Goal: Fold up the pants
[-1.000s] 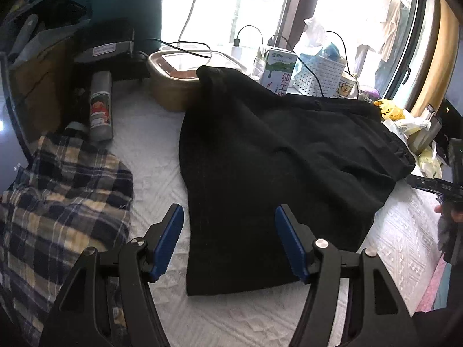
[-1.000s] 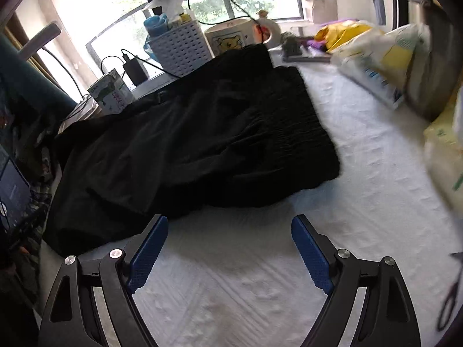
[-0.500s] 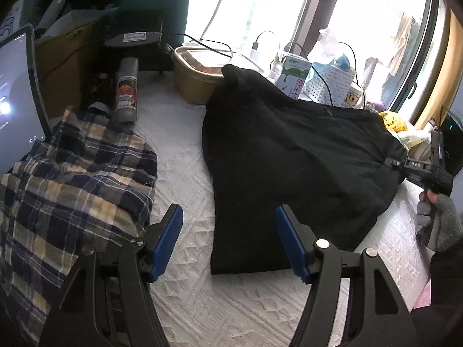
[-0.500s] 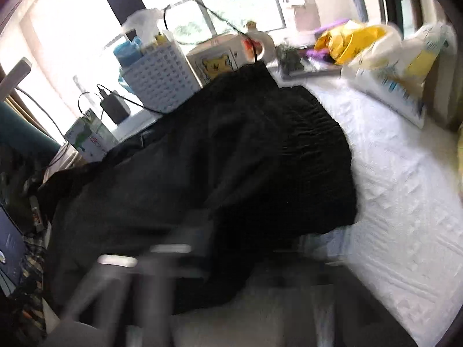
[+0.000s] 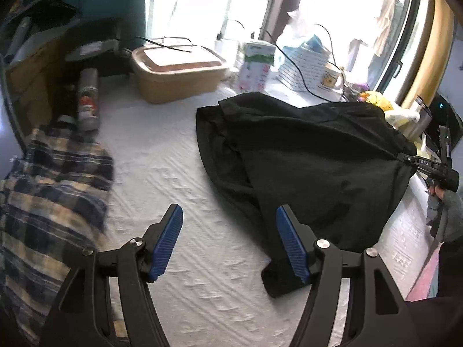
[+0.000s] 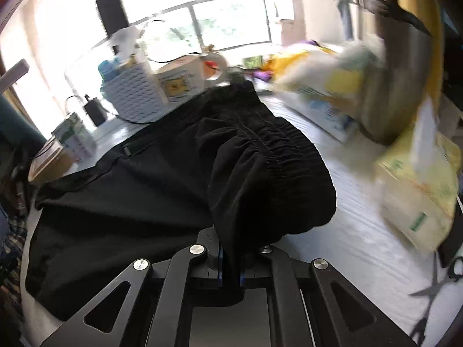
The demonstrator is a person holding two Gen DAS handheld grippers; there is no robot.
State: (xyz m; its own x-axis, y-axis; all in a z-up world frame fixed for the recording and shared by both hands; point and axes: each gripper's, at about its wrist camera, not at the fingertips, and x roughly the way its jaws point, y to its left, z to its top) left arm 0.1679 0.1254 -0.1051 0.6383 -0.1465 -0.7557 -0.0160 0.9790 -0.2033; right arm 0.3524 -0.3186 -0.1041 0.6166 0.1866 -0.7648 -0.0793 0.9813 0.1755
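1. One pair of black pants [image 5: 312, 162] lies on the white textured bedspread [image 5: 185, 190], bunched toward the window side. The gathered elastic waistband [image 6: 277, 144] is lifted off the surface.
2. Right gripper [image 6: 230, 263]: jaws closed tight on a fold of the pants fabric just below the waistband; the cloth drapes over the fingertips. In the left wrist view the same gripper [image 5: 416, 162] shows at the far right edge, pinching the raised end of the pants, with a gray-gloved hand [image 5: 448, 214] on its handle.
3. Left gripper [image 5: 228, 243]: jaws wide open, holding nothing, hovering over bare bedspread. Its right-hand blue pad [image 5: 289, 243] sits in front of the near edge of the pants; I cannot tell whether it touches.
4. One plaid shirt [image 5: 52, 202], navy and tan, heaped at the left of the bedspread, well apart from the pants.
5. One spray can [image 5: 88, 101] lies on its side beyond the shirt.
6. One tan lidded tub [image 5: 179, 72] by the window; one carton [image 5: 256, 66] beside it; one white woven basket [image 5: 303, 66]; one mug [image 6: 185, 79] with a yellow cartoon print, next to the basket.
7. One pair of scissors [image 6: 434, 289] on the bedspread at the right edge of the right wrist view. Yellow and white plastic bags [image 6: 416, 185] are piled nearby; the view is too blurred to count them.
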